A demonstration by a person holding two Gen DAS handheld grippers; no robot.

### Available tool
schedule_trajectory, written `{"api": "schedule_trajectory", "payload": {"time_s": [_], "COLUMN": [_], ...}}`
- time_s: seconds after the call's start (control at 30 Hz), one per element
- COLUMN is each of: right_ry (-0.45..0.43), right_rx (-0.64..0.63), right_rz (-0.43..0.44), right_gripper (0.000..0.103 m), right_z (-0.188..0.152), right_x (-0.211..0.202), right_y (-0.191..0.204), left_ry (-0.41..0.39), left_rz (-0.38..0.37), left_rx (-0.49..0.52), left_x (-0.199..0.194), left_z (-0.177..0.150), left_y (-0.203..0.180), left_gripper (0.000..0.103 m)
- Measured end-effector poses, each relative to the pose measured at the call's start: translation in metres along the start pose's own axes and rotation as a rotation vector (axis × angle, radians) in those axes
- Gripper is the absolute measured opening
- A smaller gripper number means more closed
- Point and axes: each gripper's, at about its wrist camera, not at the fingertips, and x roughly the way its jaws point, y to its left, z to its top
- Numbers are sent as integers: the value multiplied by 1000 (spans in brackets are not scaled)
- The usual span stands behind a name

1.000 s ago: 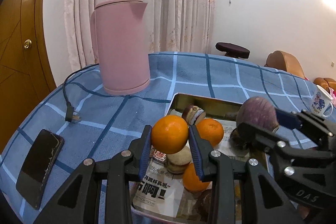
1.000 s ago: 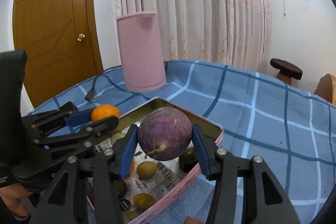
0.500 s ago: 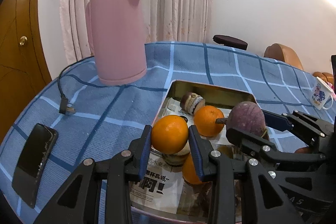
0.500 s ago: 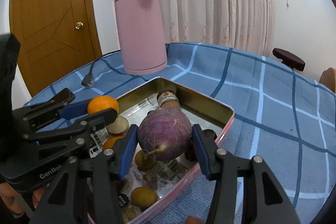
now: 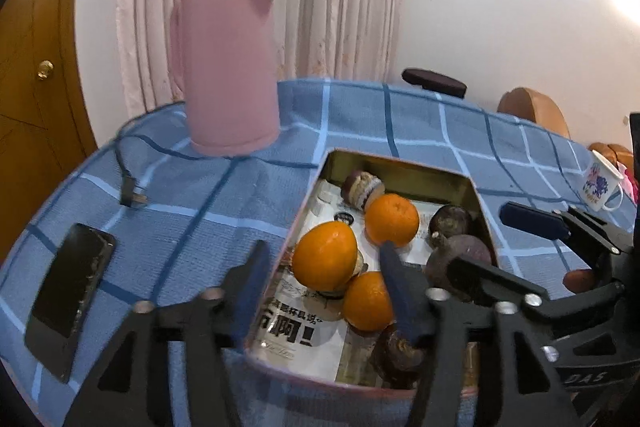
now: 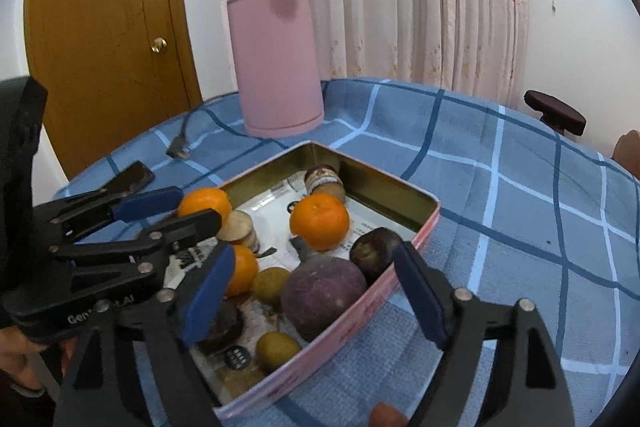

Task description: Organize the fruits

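Observation:
A pink metal tin [image 5: 400, 163] lined with printed paper holds oranges, dark purple fruits and small brown ones. My left gripper [image 5: 323, 249] is opening. An orange [image 5: 325, 255] sits between its blue pads, resting on the fruit below and touching neither pad. My right gripper [image 6: 314, 249] is opening too. A large purple fruit [image 6: 324, 291] lies in the tin [image 6: 380, 183] between its pads, free of both. Each gripper shows in the other's view: the right gripper [image 5: 480, 235] beside the tin's right side, the left gripper [image 6: 196, 205] at its left.
A pink kettle [image 5: 228, 67] stands on the blue checked tablecloth behind the tin, its cord and plug [image 5: 132, 195] trailing left. A black phone [image 5: 68, 295] lies near the left table edge. A white mug [image 5: 600, 183] stands far right. A wooden door [image 6: 100, 27] is behind.
Both grippers have opened. The orange has left the left pads and the purple fruit the right pads, and both now rest in the tin.

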Motion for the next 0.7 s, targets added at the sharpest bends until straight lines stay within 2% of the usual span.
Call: {"api": "schedule_trajectory", "payload": {"time_s": [0.1,0.3,0.5,0.7], "right_ry": [-28,-104,-170,-169], "right_rx": [18,44,66,61], "right_rz": [-4,-79,-140,-186], "right_gripper": [92,101,103,103], "right_z": [0,-6,-12,-18], "right_x": [-16,-61,-97,-110], "right_y": [-2,-14,-22,-25], "left_ry": [-25,-72,-79,-76], "left_rz": [-22,-47,-69,-76], "left_rx": [22,38,47,63], "left_x": [-13,-33,-41,-44], "left_z": [2,5,5,2], "left_y": [-7,-19,-29,-39], "left_gripper": [62,62,62,63]}}
